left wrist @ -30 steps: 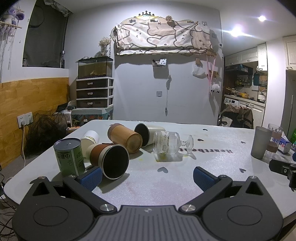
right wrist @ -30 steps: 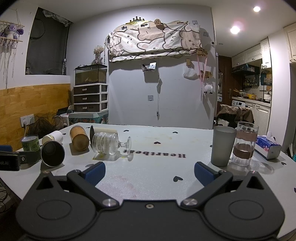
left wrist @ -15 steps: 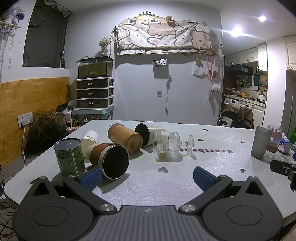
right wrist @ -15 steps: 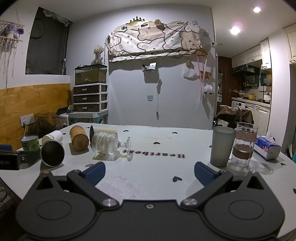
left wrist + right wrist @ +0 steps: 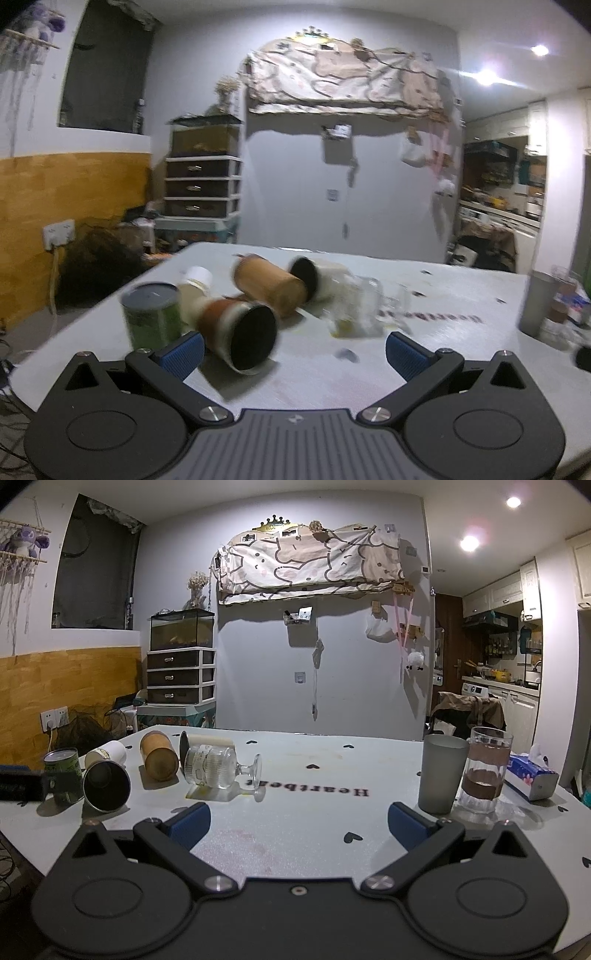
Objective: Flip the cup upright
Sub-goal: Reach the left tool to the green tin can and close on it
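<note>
While I hold both claws over the big pale table with little black hearts on it, nothing is in them. My left claw is wide open, and my right claw is wide open too, with blue pads far apart. In the right view, the gray cup stands up at about 2 o'clock from my right claw, and a tall glass with a brown band stands just beside it. A tissue box lies past that glass. At about 11 o'clock lies the clear stemmed glass on its side, foot pointing right. Beside it, at 10 o'clock, lies a brown tube cup, also tipped over. A brown and white cup lies on its side with its dark mouth facing my left claw, at about 11 o'clock in the left view. A green can stands up right next to it, near my left blue pad. A white paper cup lies behind them. The left view is blurry.
</note>
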The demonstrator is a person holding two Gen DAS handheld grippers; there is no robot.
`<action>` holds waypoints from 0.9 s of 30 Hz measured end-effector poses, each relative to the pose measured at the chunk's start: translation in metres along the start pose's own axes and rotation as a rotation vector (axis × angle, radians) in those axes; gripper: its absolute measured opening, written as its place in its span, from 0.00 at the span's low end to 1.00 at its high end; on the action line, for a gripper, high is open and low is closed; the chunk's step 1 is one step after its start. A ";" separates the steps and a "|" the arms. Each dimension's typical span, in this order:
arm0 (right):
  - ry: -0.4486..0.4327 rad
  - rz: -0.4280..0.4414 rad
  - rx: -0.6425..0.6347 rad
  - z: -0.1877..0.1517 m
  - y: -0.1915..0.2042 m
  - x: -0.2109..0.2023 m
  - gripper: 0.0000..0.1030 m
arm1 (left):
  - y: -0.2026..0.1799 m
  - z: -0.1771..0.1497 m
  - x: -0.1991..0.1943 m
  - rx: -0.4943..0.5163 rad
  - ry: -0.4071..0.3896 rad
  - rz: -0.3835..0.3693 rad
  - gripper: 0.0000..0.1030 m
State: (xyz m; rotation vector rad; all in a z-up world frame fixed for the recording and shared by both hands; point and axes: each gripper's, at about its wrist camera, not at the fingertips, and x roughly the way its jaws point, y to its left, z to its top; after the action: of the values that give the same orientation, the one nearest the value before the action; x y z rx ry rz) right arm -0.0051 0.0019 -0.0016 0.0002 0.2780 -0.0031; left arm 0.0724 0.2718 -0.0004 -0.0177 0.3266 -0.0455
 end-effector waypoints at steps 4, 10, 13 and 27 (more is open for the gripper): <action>0.000 0.001 0.002 0.001 0.003 -0.002 1.00 | 0.023 0.015 0.017 0.007 -0.012 0.067 1.00; 0.001 0.018 -0.002 0.002 0.001 -0.008 1.00 | 0.064 0.035 0.054 0.008 0.015 0.135 1.00; 0.001 0.020 -0.007 0.002 0.002 -0.010 1.00 | 0.083 0.041 0.075 -0.002 0.035 0.187 1.00; 0.030 0.014 0.002 0.000 -0.002 -0.005 1.00 | 0.120 0.047 0.141 0.023 0.209 0.267 0.88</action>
State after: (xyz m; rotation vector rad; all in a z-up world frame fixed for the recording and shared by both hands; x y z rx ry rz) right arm -0.0094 -0.0003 0.0000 0.0040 0.3080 0.0110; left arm 0.2261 0.3853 -0.0046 0.0538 0.5351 0.2149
